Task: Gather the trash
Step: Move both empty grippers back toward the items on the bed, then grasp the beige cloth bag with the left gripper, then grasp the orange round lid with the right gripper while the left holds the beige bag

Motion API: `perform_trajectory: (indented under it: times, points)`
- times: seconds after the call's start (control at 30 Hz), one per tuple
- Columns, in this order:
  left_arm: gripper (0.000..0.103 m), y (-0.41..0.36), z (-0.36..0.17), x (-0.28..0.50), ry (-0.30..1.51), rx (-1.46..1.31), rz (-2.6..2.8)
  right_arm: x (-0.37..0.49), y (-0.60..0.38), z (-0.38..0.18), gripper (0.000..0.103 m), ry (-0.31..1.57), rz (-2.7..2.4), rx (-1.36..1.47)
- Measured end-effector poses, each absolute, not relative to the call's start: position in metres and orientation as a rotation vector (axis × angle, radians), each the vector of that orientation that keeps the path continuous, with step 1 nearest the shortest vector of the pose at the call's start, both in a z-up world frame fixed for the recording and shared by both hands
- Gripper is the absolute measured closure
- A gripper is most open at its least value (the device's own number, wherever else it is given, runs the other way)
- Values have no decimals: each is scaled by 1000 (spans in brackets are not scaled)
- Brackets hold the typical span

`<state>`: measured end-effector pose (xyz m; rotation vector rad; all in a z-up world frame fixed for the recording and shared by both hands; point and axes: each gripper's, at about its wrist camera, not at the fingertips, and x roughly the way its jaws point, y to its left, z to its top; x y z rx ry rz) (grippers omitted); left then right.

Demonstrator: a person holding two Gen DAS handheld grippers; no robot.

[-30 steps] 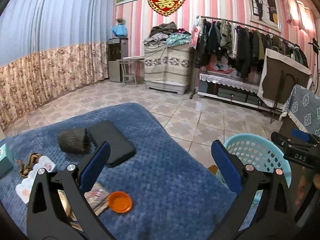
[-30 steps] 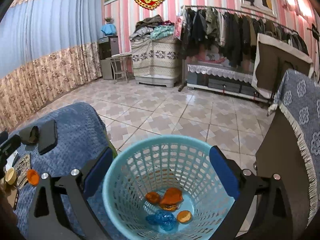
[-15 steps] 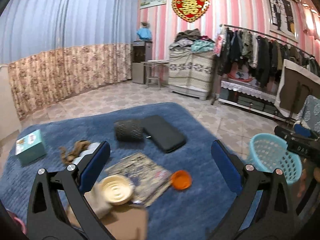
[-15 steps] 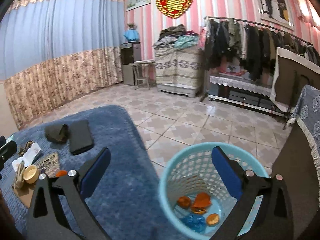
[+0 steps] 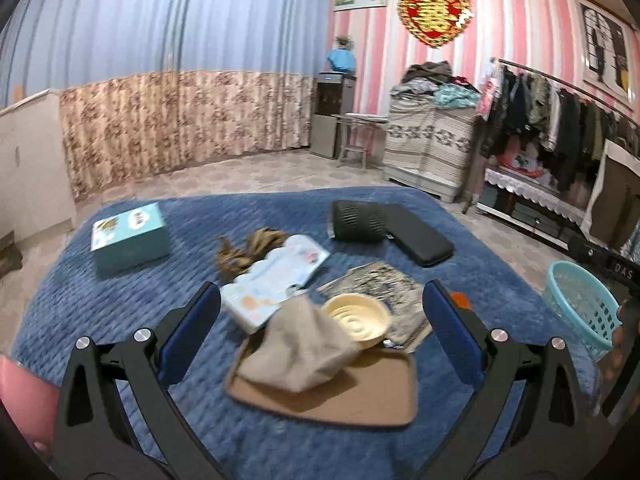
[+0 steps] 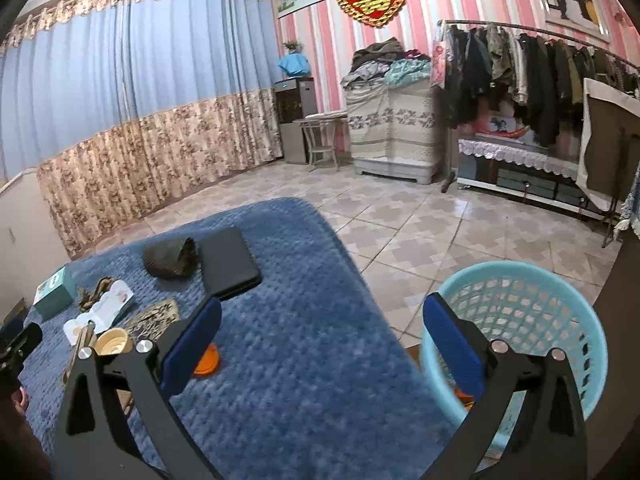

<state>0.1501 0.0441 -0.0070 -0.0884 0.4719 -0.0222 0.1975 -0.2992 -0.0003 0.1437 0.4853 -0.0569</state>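
Blue bed [image 5: 120, 312]: one teal box [image 5: 128, 238], one cream lid [image 5: 357, 317], one orange cap [image 6: 206, 359]. One basket [image 6: 532, 300]. Left gripper [image 5: 320, 332] and right gripper [image 6: 322, 340]: jaws wide, empty.

"DAS" stands on the black right tongs [image 5: 618, 270].

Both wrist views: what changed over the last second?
Both cameras swung left. The right gripper left its spot over the basket, which is now at lower right, the blue bed below its fingers. The left gripper moved from the orange lid to frame the cream bowl, beige cloth and cardboard. Both remain open and empty; nothing on the bed moved.
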Motion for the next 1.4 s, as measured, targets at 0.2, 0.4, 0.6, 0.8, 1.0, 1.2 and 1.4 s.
perform_trajectory:
  times: [0.2,0.4,0.6,0.8,1.0,1.2,1.4]
  points:
    - [5,71,-27,150,510,-118,29,205,-277,-4,4,496,-26,115]
    - [5,85,-44,156,552,-141,54,213,-254,-17,4,528,11,126]
    - [5,83,-53,166,616,-169,7,221,-233,-27,4,556,14,46]
    - [13,50,-60,176,667,-95,-83,224,-234,-30,4,581,13,54]
    - [55,38,-71,188,739,-65,-115,230,-235,-41,4,624,11,62]
    - [81,49,-61,172,664,-95,-104,237,-221,-59,4,679,39,30]
    - [85,61,-44,147,524,-61,-15,241,-203,-70,5,708,83,-42]
